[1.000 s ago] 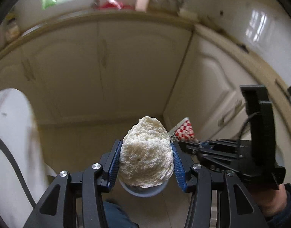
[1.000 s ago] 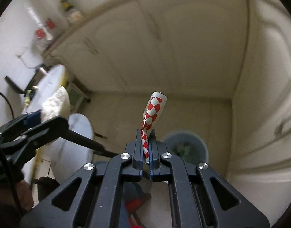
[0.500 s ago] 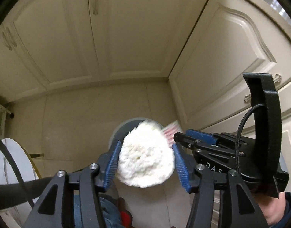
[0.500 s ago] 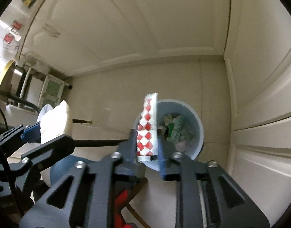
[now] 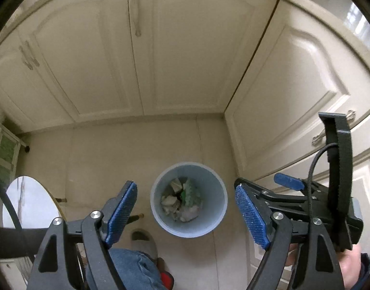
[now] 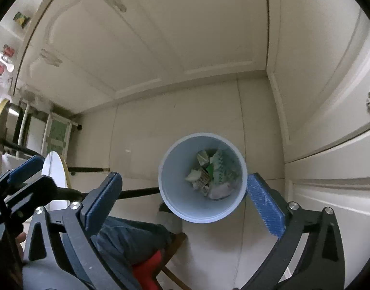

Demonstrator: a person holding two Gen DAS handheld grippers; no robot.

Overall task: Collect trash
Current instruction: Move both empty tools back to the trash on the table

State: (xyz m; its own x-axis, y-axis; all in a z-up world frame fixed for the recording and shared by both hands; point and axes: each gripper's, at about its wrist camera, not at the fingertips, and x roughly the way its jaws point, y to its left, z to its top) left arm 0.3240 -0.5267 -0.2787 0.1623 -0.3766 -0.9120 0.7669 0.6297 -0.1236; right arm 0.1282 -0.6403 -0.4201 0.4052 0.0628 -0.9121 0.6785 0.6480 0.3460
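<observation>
A pale blue waste bin [image 5: 216, 215] stands on the tiled floor in the corner of the cabinets. It holds crumpled paper and green-and-white wrappers [image 5: 182, 200]. My left gripper [image 5: 186, 187] hangs above the bin, its jaws opening with nothing between them. In the right wrist view the same bin [image 6: 175, 207] lies straight below my right gripper [image 6: 185, 177]. Its jaws are opening too and stand very wide, with nothing between them. The trash [image 6: 209, 176] shows inside. The two grippers hang side by side.
Cream cabinet doors [image 5: 185, 60] close off the far side and the right. A round white table [image 5: 28, 207] stands at the left. A person's jeans leg [image 5: 131, 270] and a slipper [image 5: 143, 239] are just in front of the bin. A rack [image 6: 57, 133] stands far left.
Both grippers sank and tipped down over the bin and opened. The white crumpled wad left the left jaws and the red-and-white checked wrapper left the right jaws.
</observation>
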